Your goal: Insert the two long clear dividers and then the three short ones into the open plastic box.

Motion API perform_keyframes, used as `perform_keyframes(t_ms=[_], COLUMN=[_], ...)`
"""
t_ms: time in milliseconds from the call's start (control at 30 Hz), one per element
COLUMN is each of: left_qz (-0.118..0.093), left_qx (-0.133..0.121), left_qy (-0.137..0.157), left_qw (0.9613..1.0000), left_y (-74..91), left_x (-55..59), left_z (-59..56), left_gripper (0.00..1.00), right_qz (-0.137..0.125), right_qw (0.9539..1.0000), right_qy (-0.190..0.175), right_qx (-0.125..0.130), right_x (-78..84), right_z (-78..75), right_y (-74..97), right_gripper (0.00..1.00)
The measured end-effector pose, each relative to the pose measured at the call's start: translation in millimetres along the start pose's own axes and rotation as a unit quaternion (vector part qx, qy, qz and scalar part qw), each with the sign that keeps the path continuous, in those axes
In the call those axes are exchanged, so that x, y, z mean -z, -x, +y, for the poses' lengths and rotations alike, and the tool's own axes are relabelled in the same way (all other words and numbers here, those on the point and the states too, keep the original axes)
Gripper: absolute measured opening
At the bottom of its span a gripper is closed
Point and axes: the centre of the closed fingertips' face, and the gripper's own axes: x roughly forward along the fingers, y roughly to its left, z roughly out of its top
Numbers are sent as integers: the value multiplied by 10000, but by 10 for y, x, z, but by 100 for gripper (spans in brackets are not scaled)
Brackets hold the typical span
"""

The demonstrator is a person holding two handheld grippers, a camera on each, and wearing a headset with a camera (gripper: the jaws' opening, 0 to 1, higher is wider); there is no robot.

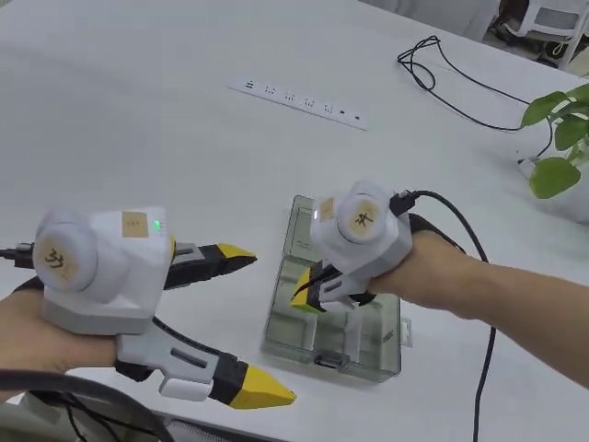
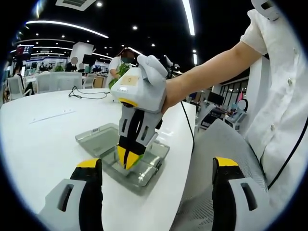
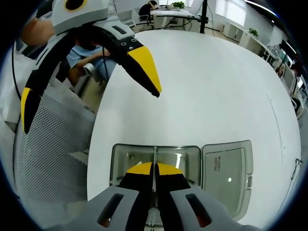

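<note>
clear plastic, thin as a line: the divider (image 3: pixel 155 153) stands edge-on between the right gripper's (image 3: pixel 154 168) jaws, which look pinched shut on it, over the middle of the open box (image 3: pixel 114 161) on the white table (image 3: pixel 216 72). it should go down upright, i'd say, its ends lined up with the box's wall slots, not forced. the left gripper (image 1: pixel 262 324) hangs just beside the box, jaws spread wide, holding nothing.
</note>
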Motion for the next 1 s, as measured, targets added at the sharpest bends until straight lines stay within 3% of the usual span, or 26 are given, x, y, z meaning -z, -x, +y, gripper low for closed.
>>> perform_keyframes(t_ms=[333,567,1000], left_qz=[53,129,270], left_qx=[-51,-90,-134], left_qy=[11,8,-20], left_qw=[10000,9999,9995], left_y=[15,3,8], left_x=[26,63,112], left_z=[13,43,75], left_gripper=[98,100,100], right_qz=[-254,-566,-961], right_qw=[9993,9974,9924], right_qy=[-259,-397,-657], right_qx=[83,184,399], right_x=[-41,-90,74], right_z=[-27,-32,-22], right_y=[135,349,797], right_gripper=[9,15,27])
